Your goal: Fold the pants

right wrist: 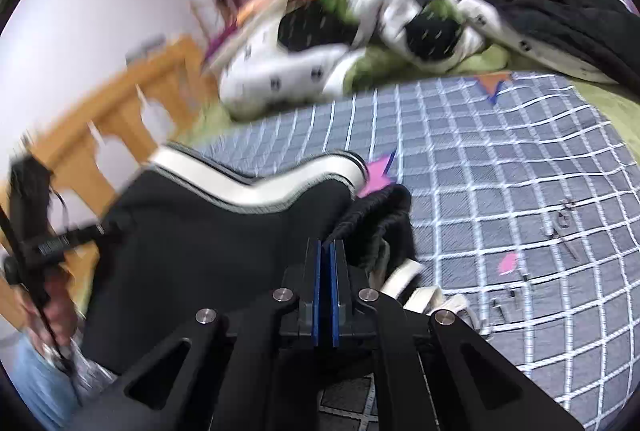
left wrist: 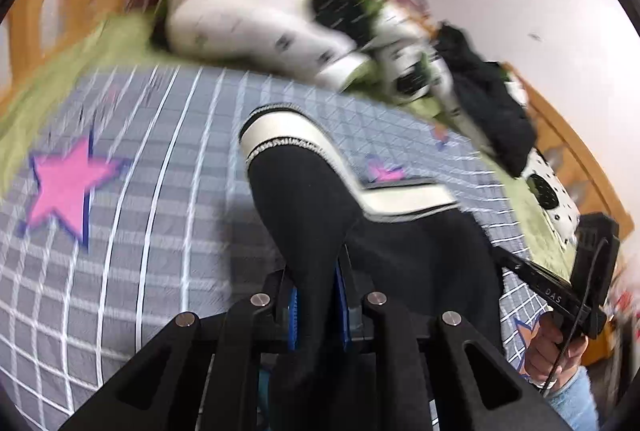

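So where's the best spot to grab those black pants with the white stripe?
By the cloth edges at both ends, from the near side, as now: the left claw and right claw each pinch the black white-striped pants, so the limp fabric hangs spread between them.

Both wrist views were evenly and brightly lit, with no glare and only a soft shadow beneath the lifted pants (left wrist: 304, 215). Motion blur smeared the bedspread (left wrist: 160, 231) grid and the heaped bedding (right wrist: 304, 63) at the bed's far edge. Fisheye distortion bent straight lines, and dark vignetting filled the corners.
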Tool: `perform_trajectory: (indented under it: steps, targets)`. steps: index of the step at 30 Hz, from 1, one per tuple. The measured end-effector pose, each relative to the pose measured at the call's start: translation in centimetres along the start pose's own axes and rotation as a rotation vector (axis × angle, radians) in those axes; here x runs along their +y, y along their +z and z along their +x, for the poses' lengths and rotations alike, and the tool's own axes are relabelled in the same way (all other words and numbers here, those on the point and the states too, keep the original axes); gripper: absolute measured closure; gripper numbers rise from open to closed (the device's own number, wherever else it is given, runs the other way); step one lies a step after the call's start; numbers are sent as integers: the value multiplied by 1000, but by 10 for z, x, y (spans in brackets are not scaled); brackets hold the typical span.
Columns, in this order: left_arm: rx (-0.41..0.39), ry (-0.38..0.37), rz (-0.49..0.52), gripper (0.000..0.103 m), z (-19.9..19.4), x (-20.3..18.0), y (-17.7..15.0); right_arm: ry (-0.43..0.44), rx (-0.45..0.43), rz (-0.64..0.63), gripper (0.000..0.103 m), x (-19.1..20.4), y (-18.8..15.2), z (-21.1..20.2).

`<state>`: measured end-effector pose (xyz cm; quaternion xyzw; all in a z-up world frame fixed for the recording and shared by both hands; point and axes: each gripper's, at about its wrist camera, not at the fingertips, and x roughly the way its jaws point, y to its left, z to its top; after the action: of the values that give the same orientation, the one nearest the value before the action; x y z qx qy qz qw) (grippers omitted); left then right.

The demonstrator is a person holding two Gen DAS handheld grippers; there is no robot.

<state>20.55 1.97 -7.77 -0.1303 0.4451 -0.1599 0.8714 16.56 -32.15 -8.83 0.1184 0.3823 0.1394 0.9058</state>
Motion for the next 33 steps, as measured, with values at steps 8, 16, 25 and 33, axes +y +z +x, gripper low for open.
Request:
perform_trajectory:
  steps: [8,16,25,33]
  targets:
    - [139,143,-94,62,38,55,-21,-242,161,-41,95,-33,-24,40]
    - [30,126,-81,47,2,52,-10,-39,-22,-11,49,-8,15,11]
    - [18,125,4,47,3,32,-8,70,56,25,94,3,12,47]
    - [-10,101,47,47,13,15,-5,-84,105,27,79,-45,-2,51]
